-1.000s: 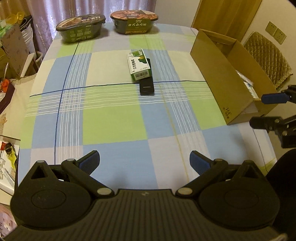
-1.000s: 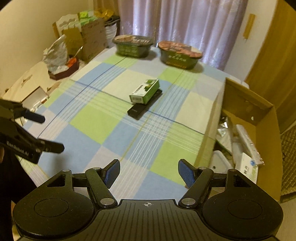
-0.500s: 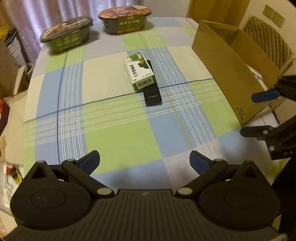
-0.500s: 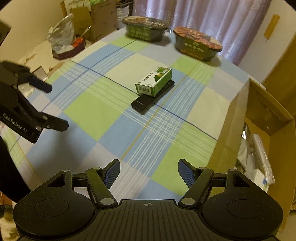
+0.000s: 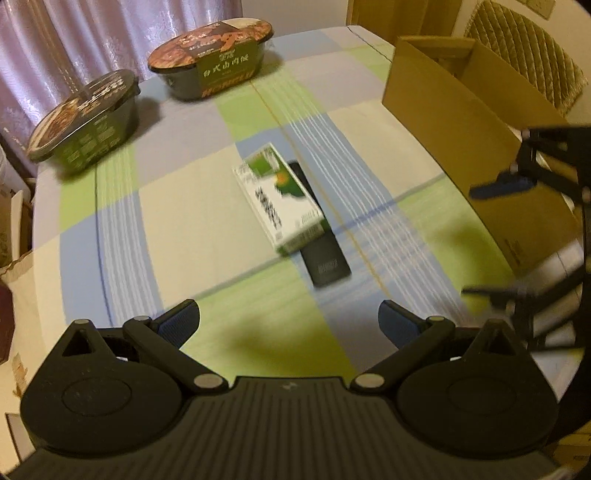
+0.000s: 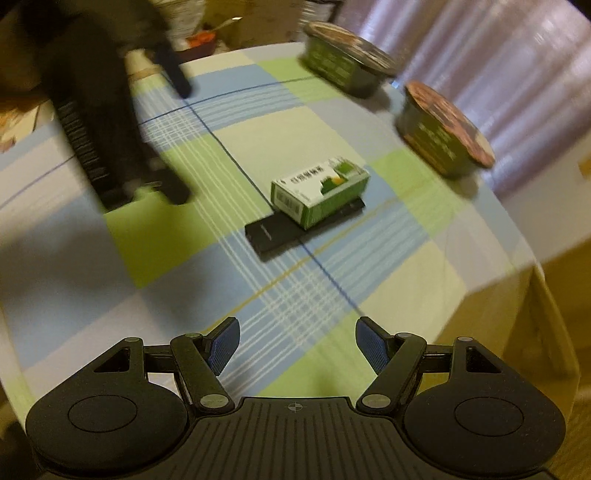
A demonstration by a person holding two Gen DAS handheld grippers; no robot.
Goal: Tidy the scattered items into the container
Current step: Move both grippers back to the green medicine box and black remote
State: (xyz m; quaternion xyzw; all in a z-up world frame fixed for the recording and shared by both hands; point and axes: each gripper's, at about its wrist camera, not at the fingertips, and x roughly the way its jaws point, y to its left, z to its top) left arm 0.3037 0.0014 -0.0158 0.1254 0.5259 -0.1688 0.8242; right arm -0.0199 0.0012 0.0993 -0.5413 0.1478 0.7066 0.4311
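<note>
A green and white carton point(image 5: 279, 199) point(image 6: 320, 189) lies partly on top of a flat black device point(image 5: 319, 242) point(image 6: 295, 230) in the middle of the checked tablecloth. Two dark instant-food bowls point(image 5: 212, 59) point(image 5: 85, 120) point(image 6: 445, 129) point(image 6: 345, 55) stand at the far edge. An open cardboard box point(image 5: 476, 140) sits on the right side of the table. My left gripper point(image 5: 290, 323) is open and empty, short of the carton. My right gripper point(image 6: 297, 345) is open and empty too, nearer than the black device. Each gripper shows blurred in the other's view point(image 5: 532, 221) point(image 6: 110, 122).
The checked tablecloth point(image 5: 192, 206) covers the table. Pale curtains point(image 5: 92, 33) hang behind the bowls. A quilted chair back point(image 5: 524, 44) rises beyond the box. Clutter sits off the table's far left corner point(image 6: 199, 40). The table edge drops away at the right point(image 6: 535, 266).
Both grippers have moved forward over the table toward the carton and the black device, which now look larger. Both stay open. The items on the table have not moved.
</note>
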